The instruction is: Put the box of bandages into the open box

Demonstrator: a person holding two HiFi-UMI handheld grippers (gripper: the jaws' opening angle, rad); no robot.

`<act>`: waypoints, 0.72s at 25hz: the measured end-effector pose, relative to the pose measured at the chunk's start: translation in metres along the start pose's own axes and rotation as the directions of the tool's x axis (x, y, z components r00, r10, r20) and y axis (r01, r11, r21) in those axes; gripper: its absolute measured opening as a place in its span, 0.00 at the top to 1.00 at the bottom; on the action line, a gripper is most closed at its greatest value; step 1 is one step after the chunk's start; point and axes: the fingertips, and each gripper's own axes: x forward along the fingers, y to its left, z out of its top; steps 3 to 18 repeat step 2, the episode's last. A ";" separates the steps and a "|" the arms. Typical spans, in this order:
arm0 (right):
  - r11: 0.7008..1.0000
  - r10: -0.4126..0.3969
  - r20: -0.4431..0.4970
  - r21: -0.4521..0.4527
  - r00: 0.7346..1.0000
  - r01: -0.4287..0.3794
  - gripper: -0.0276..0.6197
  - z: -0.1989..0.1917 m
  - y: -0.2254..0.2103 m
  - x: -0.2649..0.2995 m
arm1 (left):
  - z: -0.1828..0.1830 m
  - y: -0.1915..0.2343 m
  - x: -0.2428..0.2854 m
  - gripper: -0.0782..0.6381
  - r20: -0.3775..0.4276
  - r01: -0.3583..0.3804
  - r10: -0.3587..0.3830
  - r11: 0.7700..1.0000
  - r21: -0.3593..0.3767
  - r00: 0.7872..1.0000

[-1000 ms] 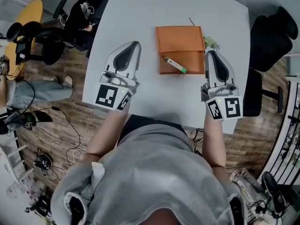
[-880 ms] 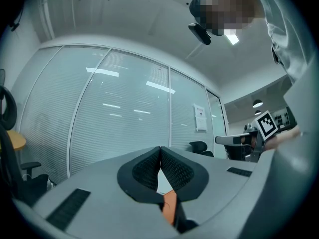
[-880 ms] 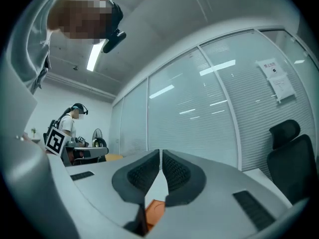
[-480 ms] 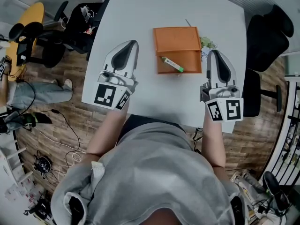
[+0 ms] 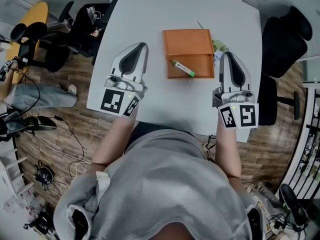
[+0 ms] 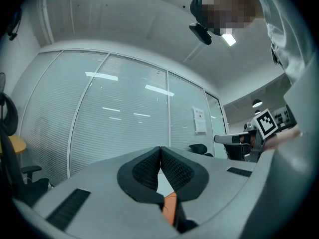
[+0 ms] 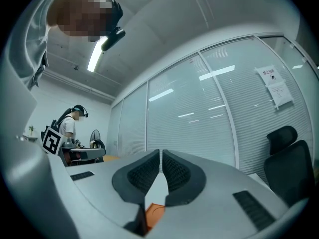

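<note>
An orange open box (image 5: 189, 46) lies in the middle of the white table (image 5: 165, 6). A narrow green-and-white box of bandages (image 5: 183, 69) lies slanted across the orange box's near half. My left gripper (image 5: 143, 45) hangs left of the orange box, shut with nothing in it. To the box's right, my right gripper (image 5: 226, 53) is also shut and empty. In the left gripper view the jaws (image 6: 160, 148) meet, and a strip of the orange box (image 6: 170, 208) shows below them. The right gripper view shows touching jaws (image 7: 161, 152) above an orange patch (image 7: 155, 211).
Small greenish and white items (image 5: 218, 46) lie just beyond the right gripper, beside the orange box. A thin stick (image 5: 200, 24) lies behind the box. Black office chairs (image 5: 287, 34) stand right of the table, and more stand at its left (image 5: 60, 29). The table's near edge (image 5: 165, 121) is by my body.
Almost nothing: the head view shifted slightly, and the right gripper drifted a little to the right of the orange box. Both grippers stay shut.
</note>
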 end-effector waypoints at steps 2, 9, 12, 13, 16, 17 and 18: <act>1.000 0.002 0.002 -0.003 1.000 -0.002 0.87 0.001 0.002 0.002 | 0.000 0.001 0.000 0.86 -0.001 0.002 -0.002 1.000 0.000 1.000; 1.000 0.002 0.002 -0.003 1.000 -0.002 0.87 0.001 0.002 0.002 | 0.000 0.001 0.000 0.86 -0.001 0.002 -0.002 1.000 0.000 1.000; 1.000 0.002 0.002 -0.003 1.000 -0.002 0.87 0.001 0.002 0.002 | 0.000 0.001 0.000 0.86 -0.001 0.002 -0.002 1.000 0.000 1.000; 1.000 0.002 0.002 -0.003 1.000 -0.002 0.87 0.001 0.002 0.002 | 0.000 0.001 0.000 0.86 -0.001 0.002 -0.002 1.000 0.000 1.000; 1.000 0.002 0.002 -0.003 1.000 -0.002 0.87 0.001 0.002 0.002 | 0.000 0.001 0.000 0.86 -0.001 0.002 -0.002 1.000 0.000 1.000; 1.000 0.002 0.002 -0.003 1.000 -0.002 0.87 0.001 0.002 0.002 | 0.000 0.001 0.000 0.86 -0.001 0.002 -0.002 1.000 0.000 1.000; 1.000 0.002 0.002 -0.003 1.000 -0.002 0.87 0.001 0.002 0.002 | 0.000 0.001 0.000 0.86 -0.001 0.002 -0.002 1.000 0.000 1.000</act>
